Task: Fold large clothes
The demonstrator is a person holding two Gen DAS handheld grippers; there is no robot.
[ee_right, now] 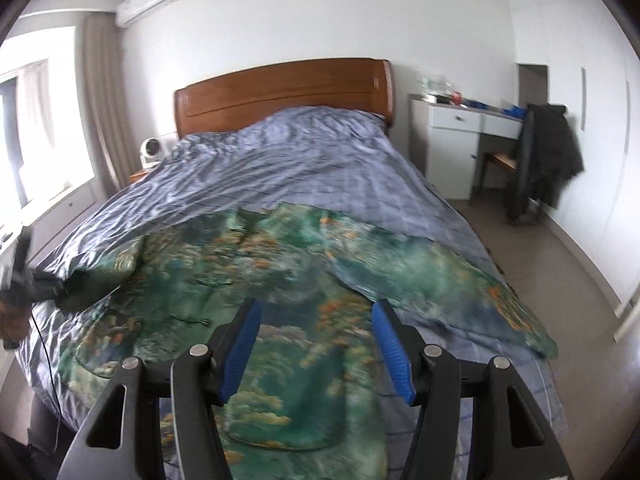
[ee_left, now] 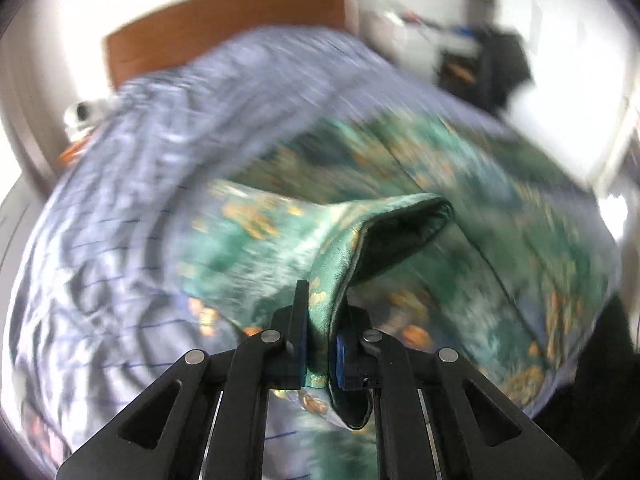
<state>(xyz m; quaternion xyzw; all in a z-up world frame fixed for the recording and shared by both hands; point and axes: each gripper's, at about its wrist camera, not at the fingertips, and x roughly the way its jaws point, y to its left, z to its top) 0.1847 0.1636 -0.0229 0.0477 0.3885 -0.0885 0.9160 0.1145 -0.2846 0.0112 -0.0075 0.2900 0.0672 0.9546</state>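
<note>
Satin sheen marks the green garment (ee_right: pixel 256 280), printed with orange and pale cloud-like patches, spread flat across the foot of a bed with one sleeve trailing toward its right edge. No brand or lettering is legible. The left gripper (ee_left: pixel 319 312) pinches the cuff end of a sleeve between its black fingers, the dark lining gaping open beyond them. The right gripper (ee_right: pixel 316 320) hangs above the cloth, its ribbed blue pads (ee_right: pixel 390 346) spread apart with nothing between. Crumpled grey-blue checked bedding (ee_right: pixel 304 160) lies beneath, before a curved wooden headboard (ee_right: pixel 280 88).

White walls (ee_right: pixel 280 20), wooden headboard (ee_right: pixel 280 92), bright window (ee_right: pixel 36 128).
</note>
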